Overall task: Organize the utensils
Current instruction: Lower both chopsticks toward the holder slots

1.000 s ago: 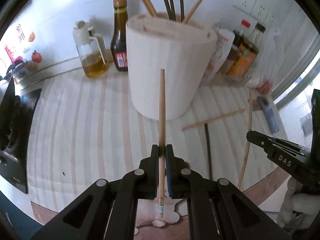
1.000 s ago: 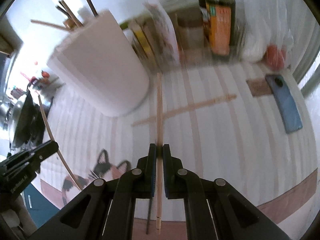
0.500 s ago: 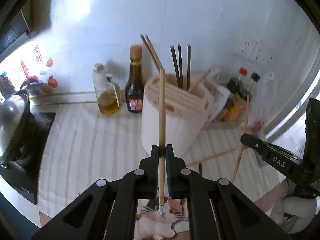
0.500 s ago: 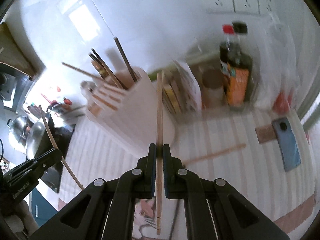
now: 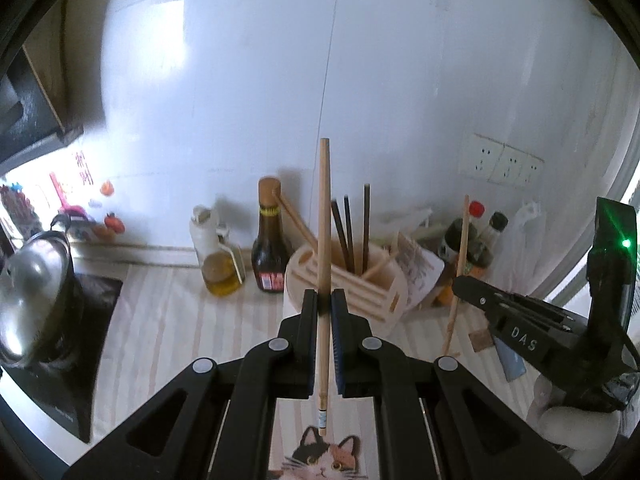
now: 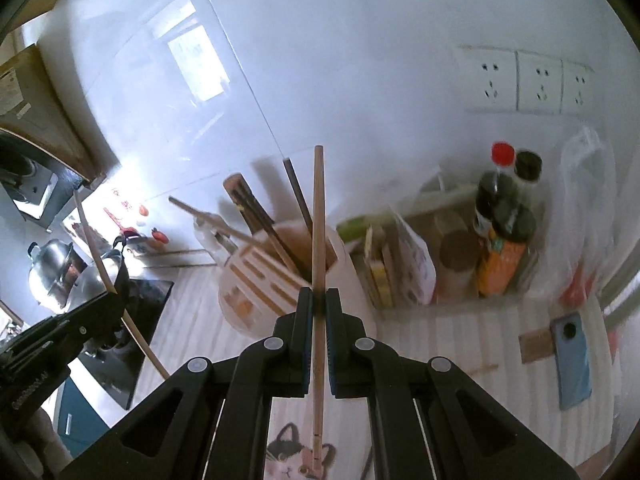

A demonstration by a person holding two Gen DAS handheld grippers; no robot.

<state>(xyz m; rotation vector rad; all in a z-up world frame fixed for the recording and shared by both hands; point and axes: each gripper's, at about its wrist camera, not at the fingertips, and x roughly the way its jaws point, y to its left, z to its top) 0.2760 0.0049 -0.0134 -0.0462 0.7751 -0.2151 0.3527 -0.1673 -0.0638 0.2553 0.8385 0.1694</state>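
Observation:
My left gripper point(image 5: 324, 299) is shut on a light wooden chopstick point(image 5: 324, 216), held upright above the counter. My right gripper point(image 6: 318, 299) is shut on another light wooden chopstick point(image 6: 318, 216), also upright. Both are raised in front of the pale wooden utensil holder point(image 5: 352, 292), which holds several dark and light chopsticks; the holder also shows in the right wrist view point(image 6: 256, 284). In the left wrist view the right gripper point(image 5: 460, 284) and its chopstick point(image 5: 460, 264) are at the right. In the right wrist view the left gripper point(image 6: 114, 300) and its chopstick point(image 6: 100, 256) are at the left.
A soy sauce bottle point(image 5: 271, 248) and an oil jug point(image 5: 218, 256) stand left of the holder. Sauce bottles point(image 6: 504, 232) and packets stand to its right. A blue phone point(image 6: 572, 364) and a loose chopstick point(image 6: 482, 369) lie on the striped cloth. A pot point(image 5: 32, 292) sits on the stove at left.
Both grippers have risen well above the counter with their chopsticks and tilted up, so the holder's top and the wall now show.

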